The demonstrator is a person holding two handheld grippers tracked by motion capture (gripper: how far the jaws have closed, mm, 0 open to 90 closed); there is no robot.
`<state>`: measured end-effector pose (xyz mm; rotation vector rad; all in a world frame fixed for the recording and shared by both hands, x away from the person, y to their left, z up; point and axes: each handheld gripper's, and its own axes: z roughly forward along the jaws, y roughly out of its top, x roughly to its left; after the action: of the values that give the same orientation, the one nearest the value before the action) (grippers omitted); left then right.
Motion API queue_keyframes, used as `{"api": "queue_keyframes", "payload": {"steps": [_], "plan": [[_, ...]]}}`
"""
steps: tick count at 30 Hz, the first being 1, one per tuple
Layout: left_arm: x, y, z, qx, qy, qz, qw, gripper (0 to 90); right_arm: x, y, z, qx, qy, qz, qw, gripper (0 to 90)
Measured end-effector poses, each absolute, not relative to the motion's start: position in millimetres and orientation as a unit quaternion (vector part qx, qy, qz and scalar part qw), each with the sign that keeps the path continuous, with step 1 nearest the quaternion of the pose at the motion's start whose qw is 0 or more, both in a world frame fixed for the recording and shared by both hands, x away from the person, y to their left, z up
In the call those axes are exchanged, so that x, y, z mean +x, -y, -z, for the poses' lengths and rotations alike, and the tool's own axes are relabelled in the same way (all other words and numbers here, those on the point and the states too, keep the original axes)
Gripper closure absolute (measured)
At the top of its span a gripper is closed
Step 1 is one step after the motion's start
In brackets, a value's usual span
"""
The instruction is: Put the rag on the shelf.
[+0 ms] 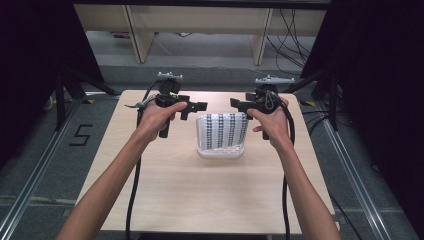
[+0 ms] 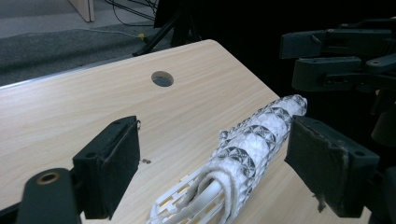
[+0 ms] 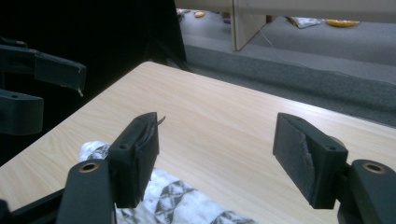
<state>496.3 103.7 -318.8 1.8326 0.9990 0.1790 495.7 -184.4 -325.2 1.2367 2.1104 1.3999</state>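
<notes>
Left tongs (image 2: 210,161), right tongs (image 3: 229,156) gape empty; patterned cloth (image 1: 222,131) mid-table (image 1: 200,200), edges clear.

A white cloth (image 1: 223,131) with black geometric print; pale wood-grain table (image 1: 200,190).

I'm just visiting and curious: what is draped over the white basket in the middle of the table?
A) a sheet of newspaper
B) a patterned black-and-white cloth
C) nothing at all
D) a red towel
B: the cloth, white with dark rows of pattern, hangs over the basket, between the two open tongs.
</notes>
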Motion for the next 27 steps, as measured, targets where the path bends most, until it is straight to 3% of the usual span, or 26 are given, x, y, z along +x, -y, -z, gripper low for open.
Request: {"api": "queue_keyframes", "payload": {"steps": [10, 27], "plan": [[478, -112, 318, 0.76, -0.398, -0.081, 0.507, 16.8, 480, 179, 317, 0.417, -0.743, -0.497, 0.163, 23.7], [455, -126, 322, 0.758, -0.389, -0.089, 0.516, 16.8, 462, 182, 315, 0.409, -0.748, -0.494, 0.169, 23.6]]}}
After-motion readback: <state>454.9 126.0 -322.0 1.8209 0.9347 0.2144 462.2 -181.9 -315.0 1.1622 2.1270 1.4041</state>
